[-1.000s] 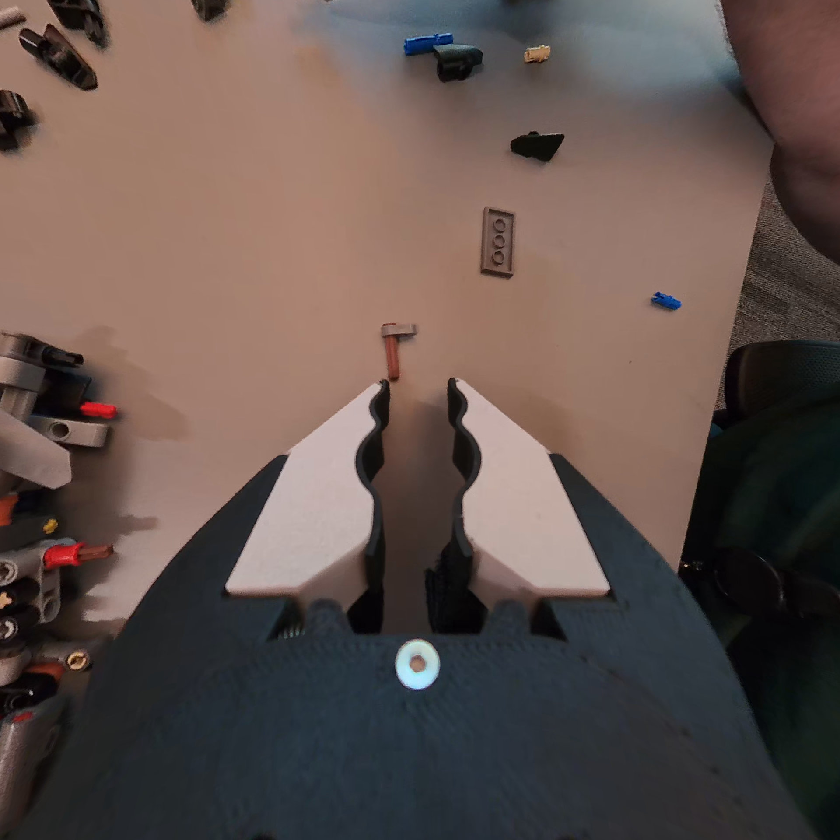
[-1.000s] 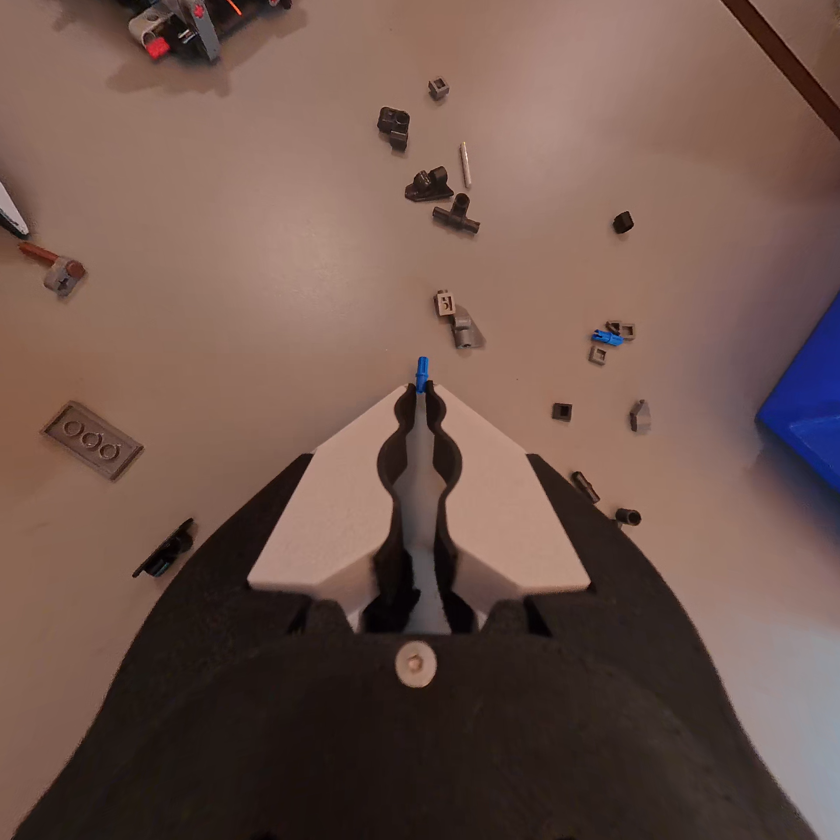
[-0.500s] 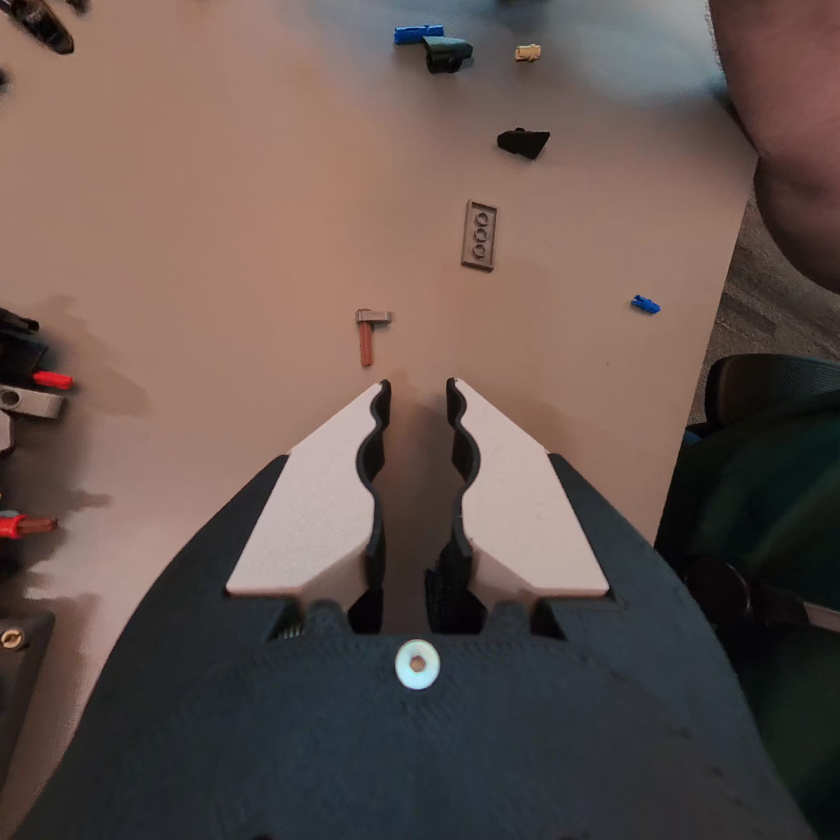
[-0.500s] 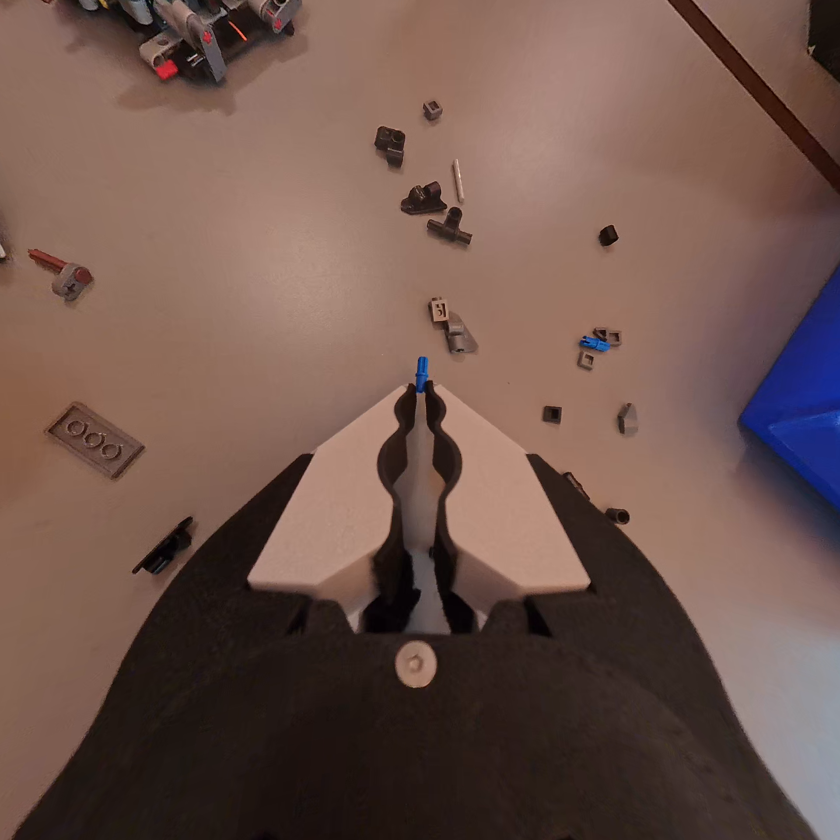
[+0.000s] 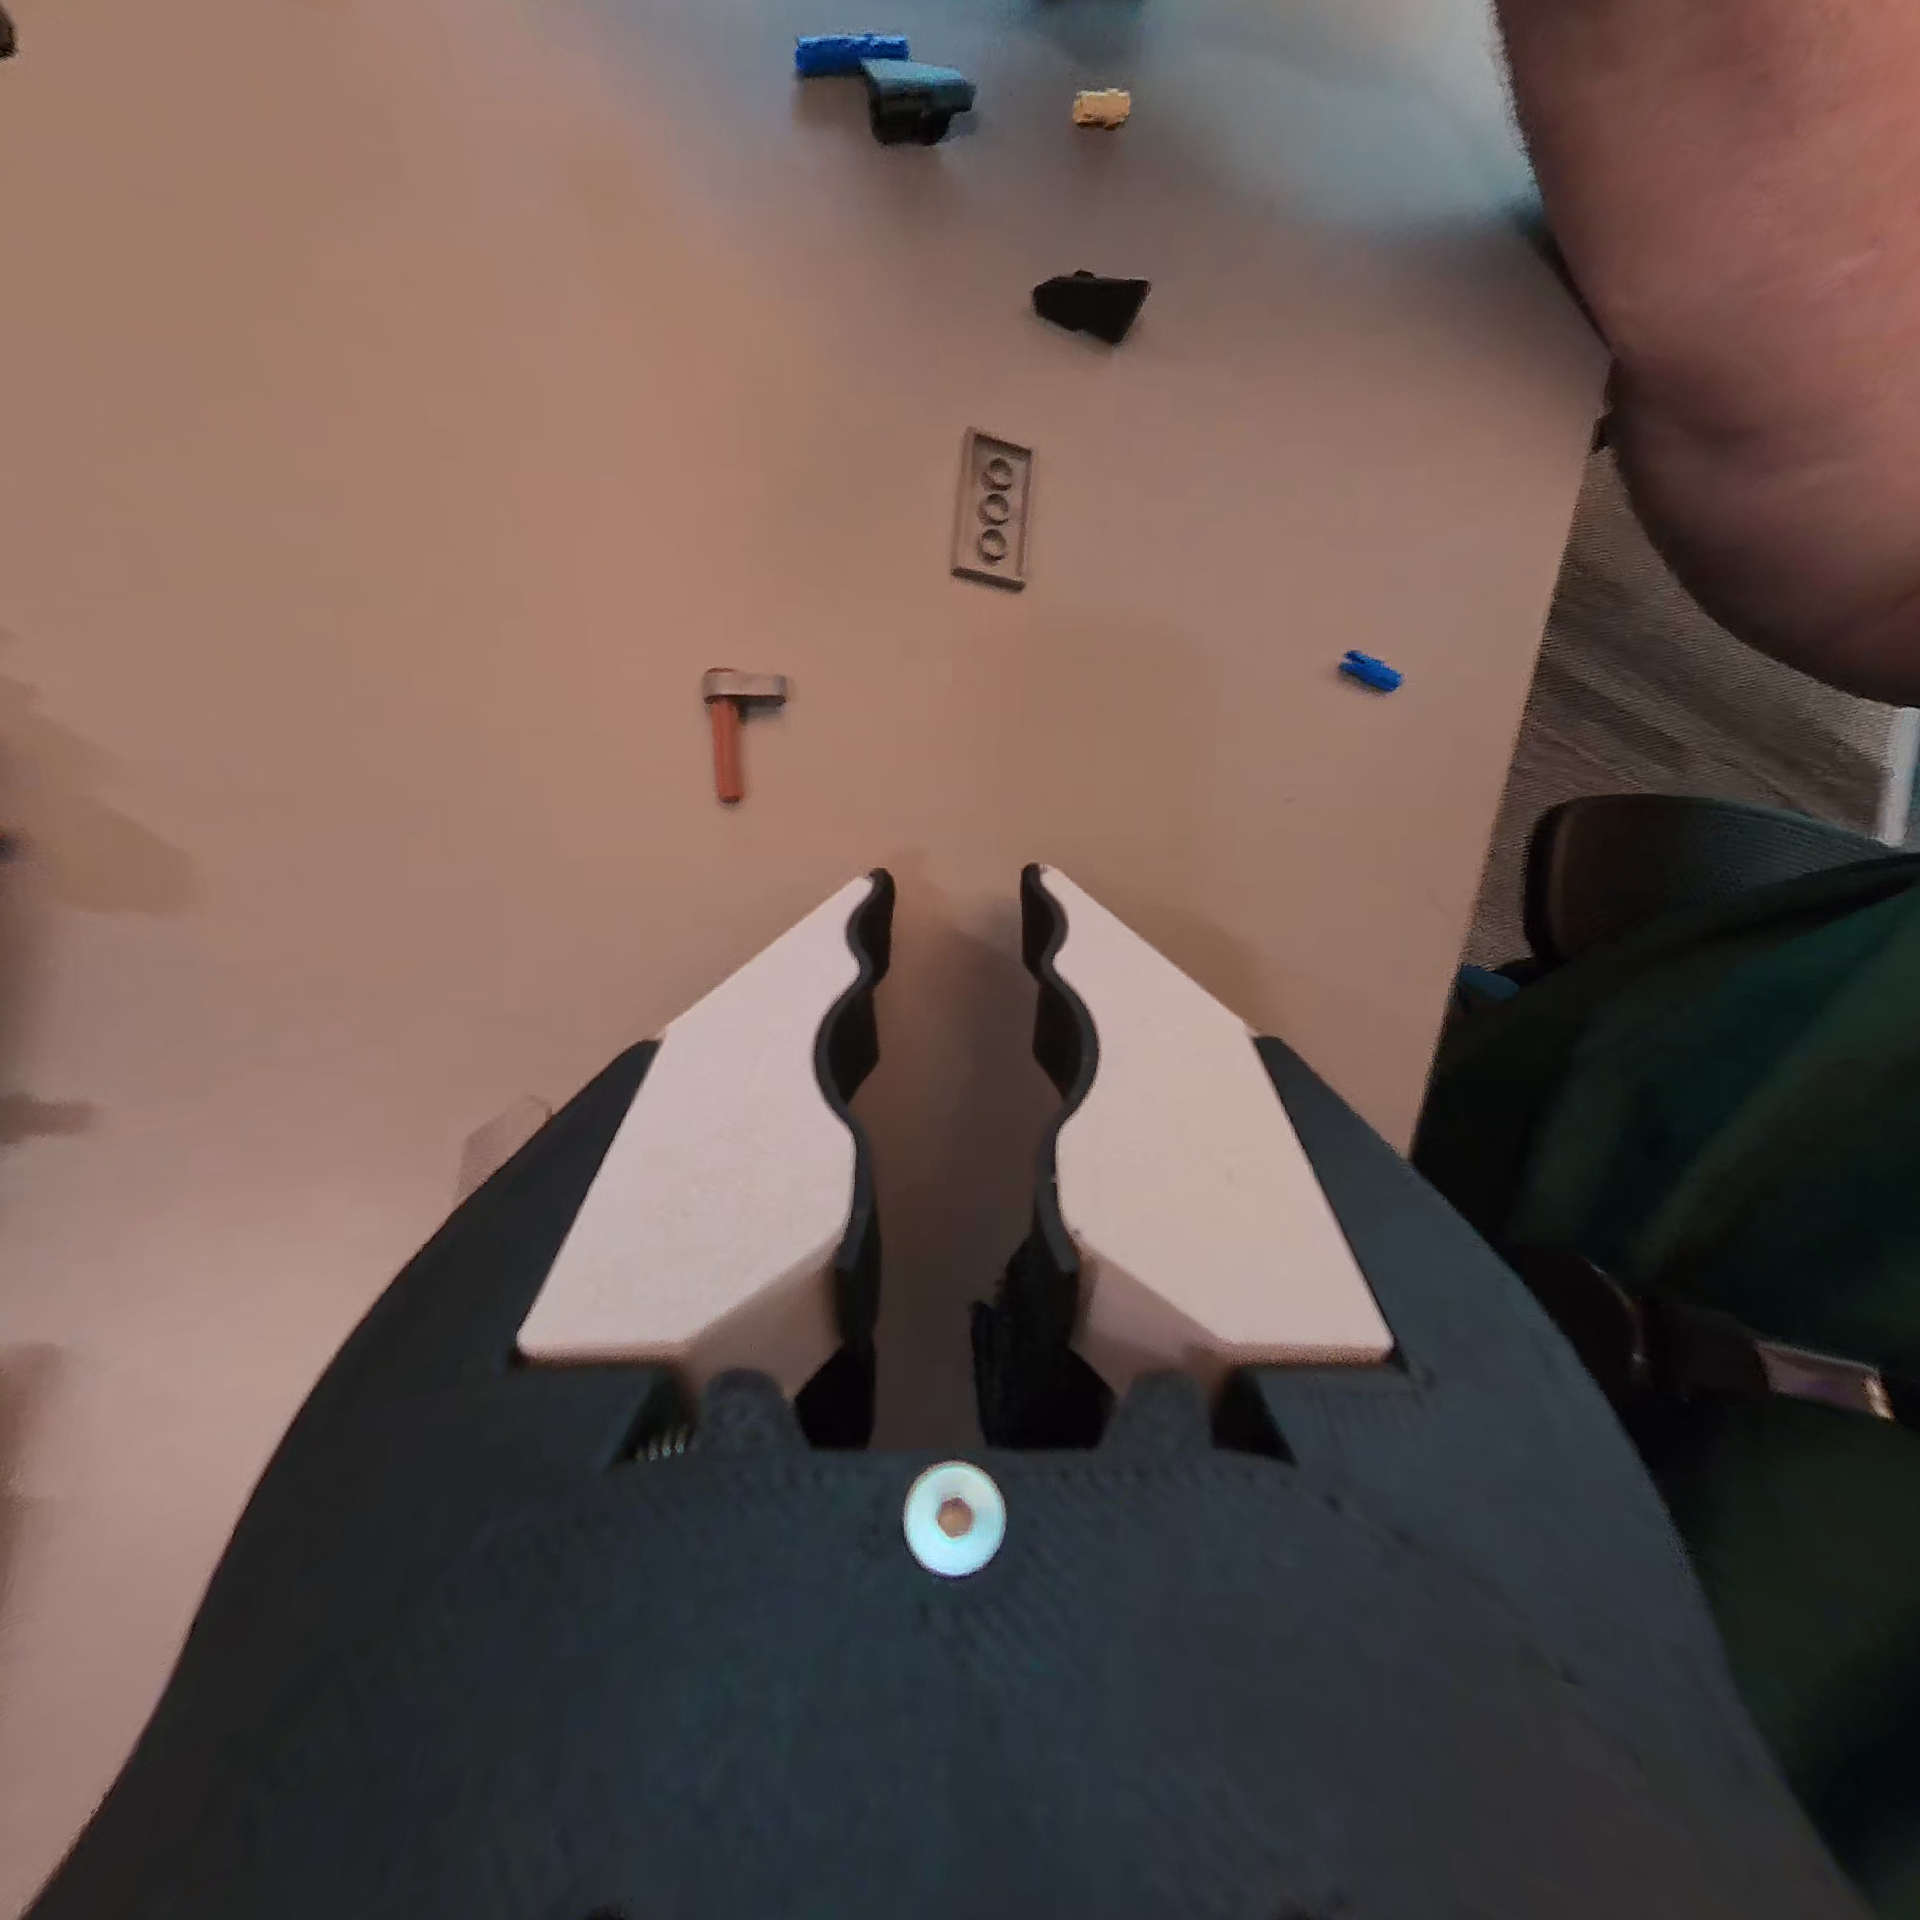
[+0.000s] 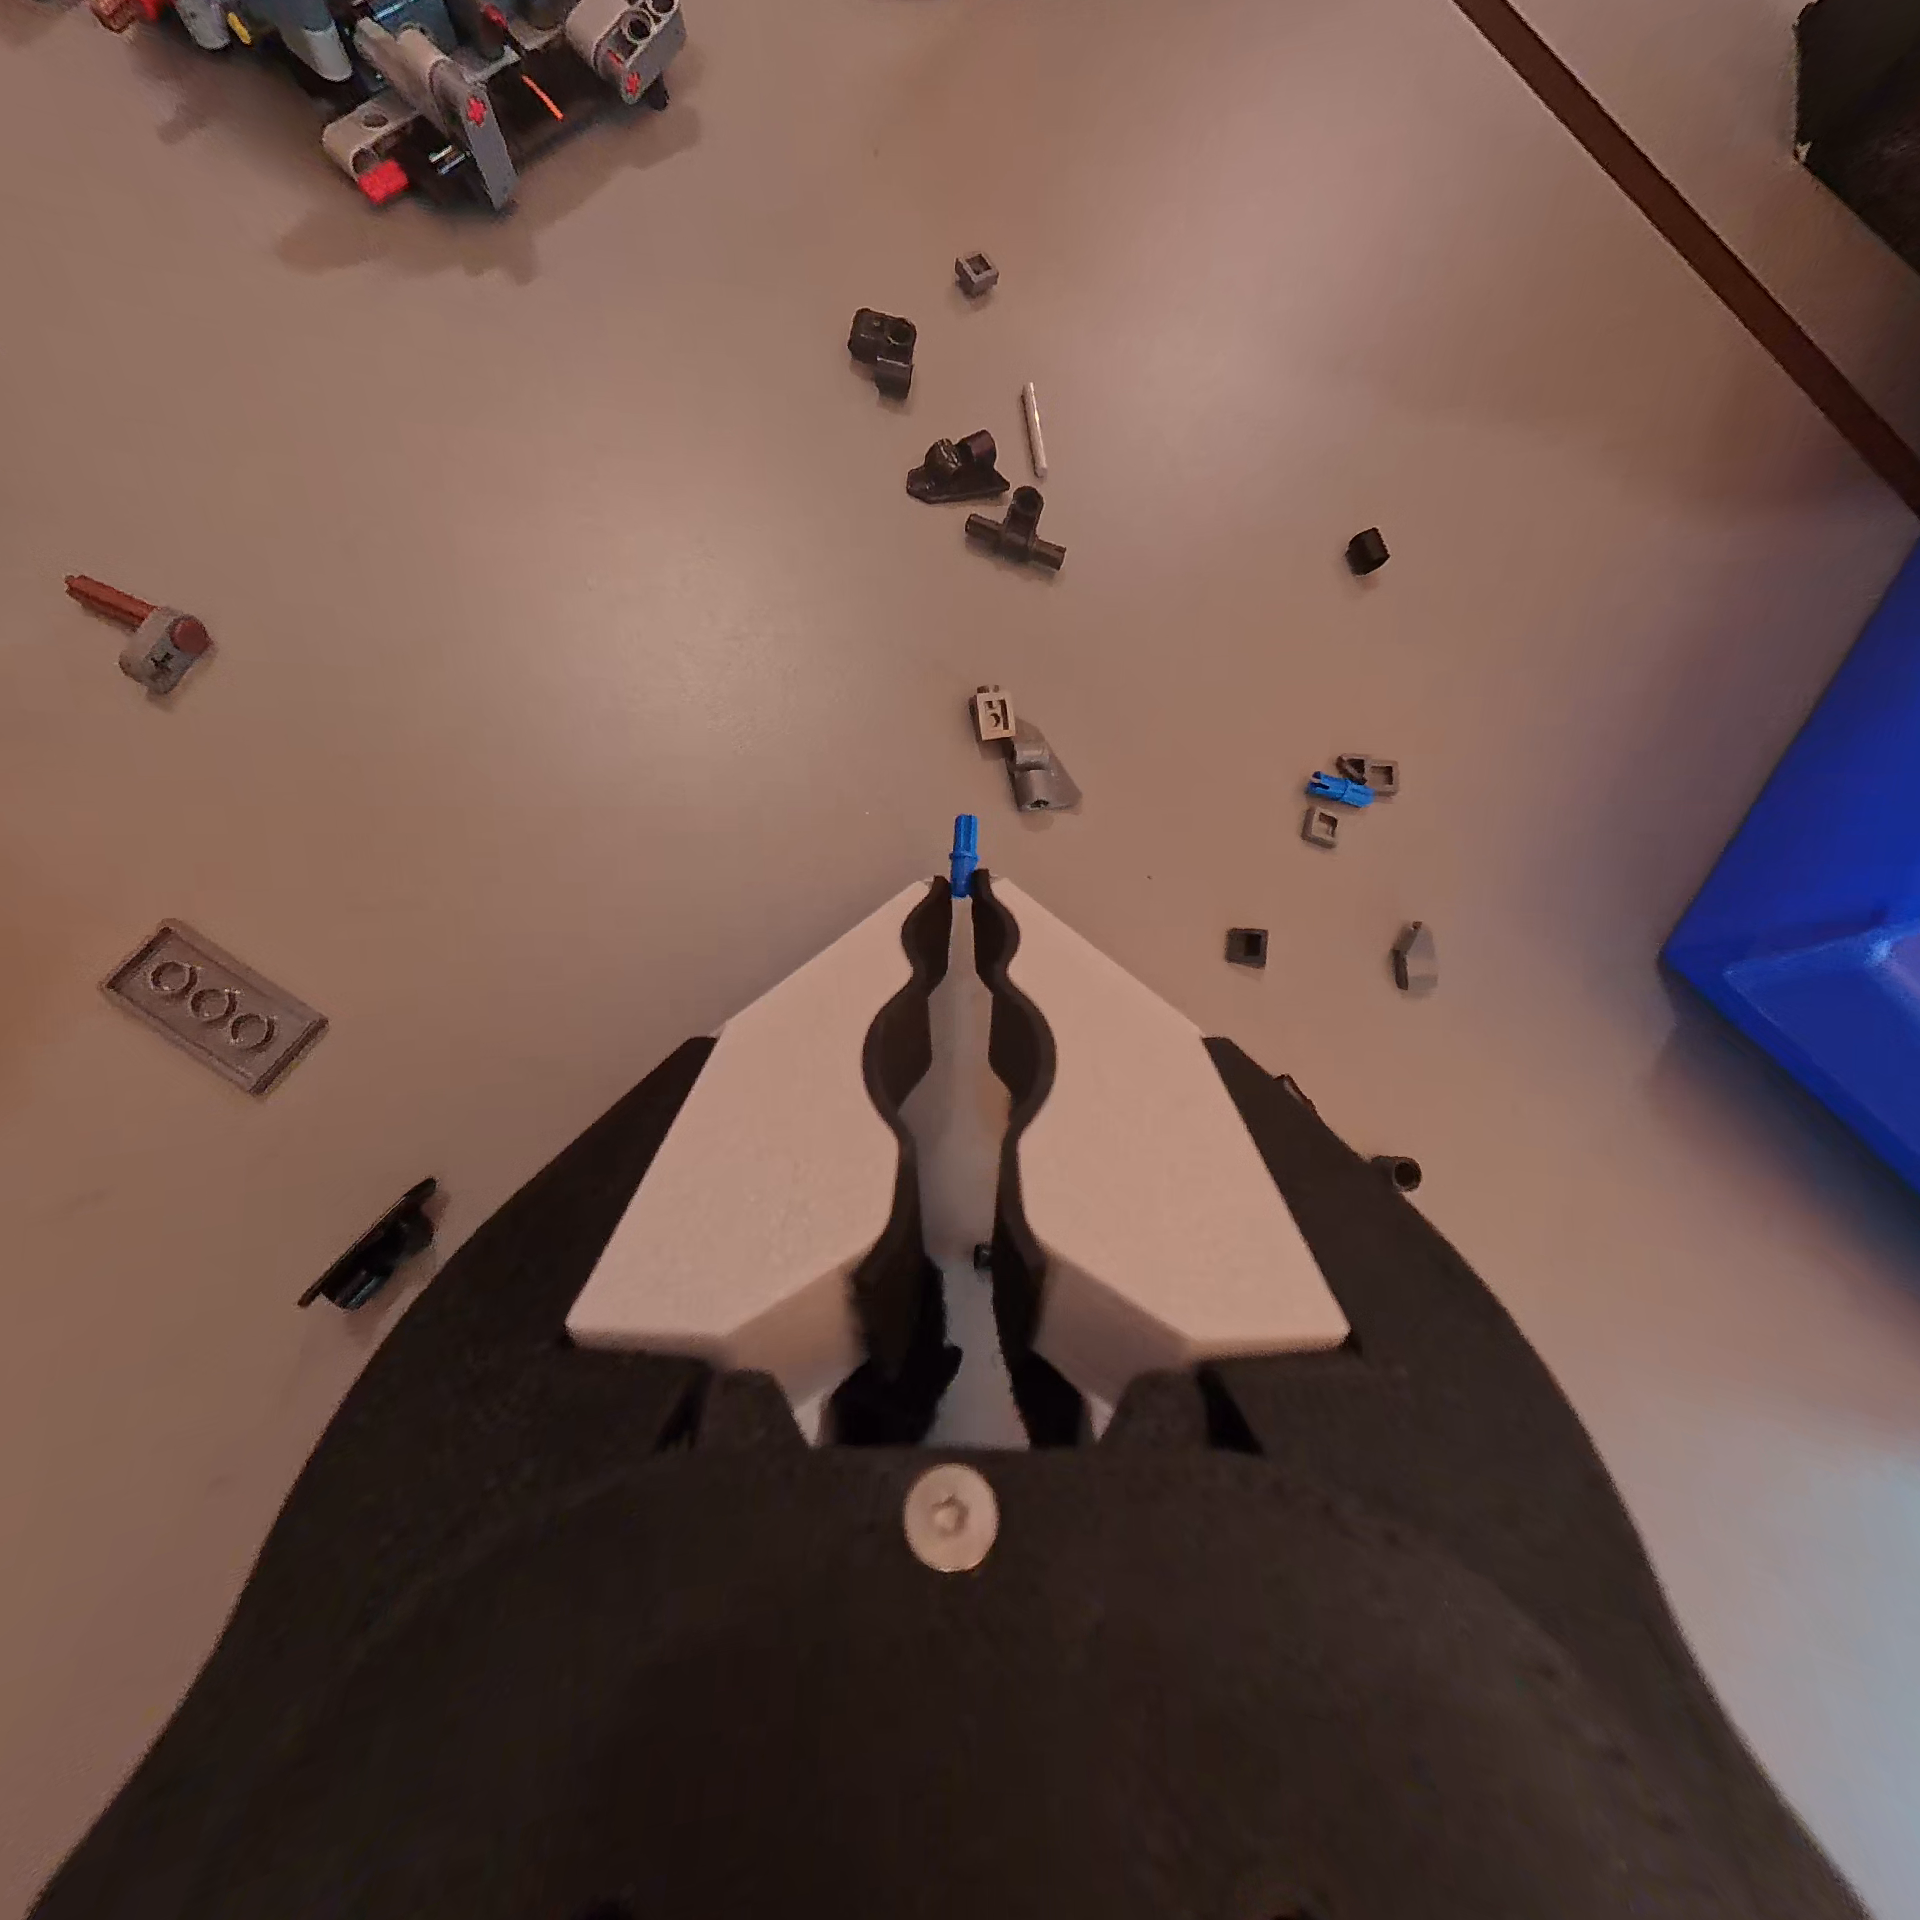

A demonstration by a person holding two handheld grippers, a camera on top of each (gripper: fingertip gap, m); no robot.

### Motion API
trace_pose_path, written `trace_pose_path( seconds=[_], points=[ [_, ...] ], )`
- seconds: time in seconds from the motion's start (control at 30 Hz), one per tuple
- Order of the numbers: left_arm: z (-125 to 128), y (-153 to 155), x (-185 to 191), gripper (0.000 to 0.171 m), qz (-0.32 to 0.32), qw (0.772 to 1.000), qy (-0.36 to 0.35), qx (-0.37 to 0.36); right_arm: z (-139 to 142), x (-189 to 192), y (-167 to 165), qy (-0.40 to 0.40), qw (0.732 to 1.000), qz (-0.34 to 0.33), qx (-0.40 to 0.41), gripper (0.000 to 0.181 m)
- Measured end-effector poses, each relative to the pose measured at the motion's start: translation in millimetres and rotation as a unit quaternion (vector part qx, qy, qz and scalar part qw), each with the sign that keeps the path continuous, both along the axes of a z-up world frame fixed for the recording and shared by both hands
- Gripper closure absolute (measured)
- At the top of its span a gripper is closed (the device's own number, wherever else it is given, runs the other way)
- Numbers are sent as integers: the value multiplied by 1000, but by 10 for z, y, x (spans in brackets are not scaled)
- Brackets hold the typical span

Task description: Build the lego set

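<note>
My right gripper (image 6: 962,885) is shut on a small blue pin (image 6: 963,847) that sticks out past its tips, above the table. The partly built grey and black model (image 6: 457,94) with red pins stands at the far left of the right wrist view. My left gripper (image 5: 956,883) is open and empty above the table. A brown axle with a grey connector (image 5: 736,727) lies just ahead and left of it; it also shows in the right wrist view (image 6: 145,629). A grey flat plate (image 5: 992,509) lies farther ahead, and shows in the right wrist view (image 6: 213,1006).
Loose black and grey pieces (image 6: 956,468) are scattered ahead of the right gripper, with a second blue pin (image 6: 1340,790). A blue bin (image 6: 1829,935) stands at the right. A person's arm (image 5: 1714,260) reaches over the table edge (image 5: 1538,727). A loose blue pin (image 5: 1369,670) lies near that edge. The tips of one gripper are about 20 centimetres away from the tips of the other. The grey flat plate (image 5: 992,509) is about 8 centimetres from my left fingertips. It turns up in the right wrist view (image 6: 207,1000) as well.
The left gripper has moved right, so the model has slid out of its view at the left. The right gripper has moved toward the model, still holding the blue pin.
</note>
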State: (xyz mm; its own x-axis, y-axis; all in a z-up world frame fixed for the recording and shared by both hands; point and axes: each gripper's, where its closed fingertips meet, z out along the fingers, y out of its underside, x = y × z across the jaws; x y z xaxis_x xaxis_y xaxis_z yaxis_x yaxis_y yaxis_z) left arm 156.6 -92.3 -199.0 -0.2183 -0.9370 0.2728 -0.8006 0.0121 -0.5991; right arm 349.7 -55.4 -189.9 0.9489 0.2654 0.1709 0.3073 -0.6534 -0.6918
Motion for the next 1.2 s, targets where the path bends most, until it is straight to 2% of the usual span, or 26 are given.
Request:
trace_pose_path(
  seconds=[0.23,0.33,0.6,1.0,1.2],
  points=[
    [36,130,-52,147,5,1000,-1,20,13,-1,-9,1,1000,2,5,179],
    [-5,227,-3,147,14,998,5,68,10,-7,-8,0,1000,3,4,179],
    [-59,317,160,147,11,995,8,103,3,14,-16,-1,1000,4,7,180],
    [-71,294,198,146,7,994,11,108,24,8,-21,3,1000,8,13,180],
    [24,289,286,141,-2,993,1,118,31,22,-23,4,1000,6,17,180]
  ],
)
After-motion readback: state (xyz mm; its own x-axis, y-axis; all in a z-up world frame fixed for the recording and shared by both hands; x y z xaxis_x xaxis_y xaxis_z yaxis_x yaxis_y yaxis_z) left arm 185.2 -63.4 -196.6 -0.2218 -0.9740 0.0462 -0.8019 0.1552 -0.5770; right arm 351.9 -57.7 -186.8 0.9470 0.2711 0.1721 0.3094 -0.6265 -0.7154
